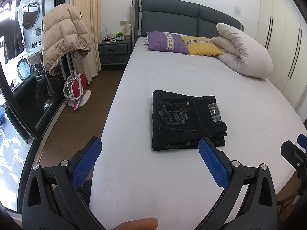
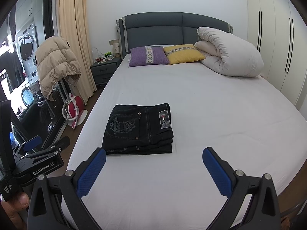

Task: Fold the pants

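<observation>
Black jeans point(image 1: 184, 120) point(image 2: 140, 129) lie folded into a compact rectangle on the white bed sheet point(image 1: 172, 172) point(image 2: 211, 115), back pocket embroidery and waistband patch facing up. My left gripper point(image 1: 149, 149) hovers open above the sheet just short of the pants' near edge, blue pads point(image 1: 88, 163) wide apart with nothing between them. My right gripper point(image 2: 153, 159) is also open and empty, held back from the pants' near edge. In the right wrist view the left gripper point(image 2: 44, 143) shows at far left, beyond the bed's side. The right gripper's tip point(image 1: 299, 147) shows at the left wrist view's right edge.
Purple point(image 1: 167, 42) and yellow point(image 1: 201, 46) pillows and a rolled white duvet point(image 1: 245, 51) lie at the head of the bed. A nightstand point(image 1: 113, 51), a beige puffer jacket on a rack point(image 1: 63, 38) and a red iron point(image 1: 76, 90) stand on the floor to the left. Wardrobes point(image 1: 284, 38) line the right wall.
</observation>
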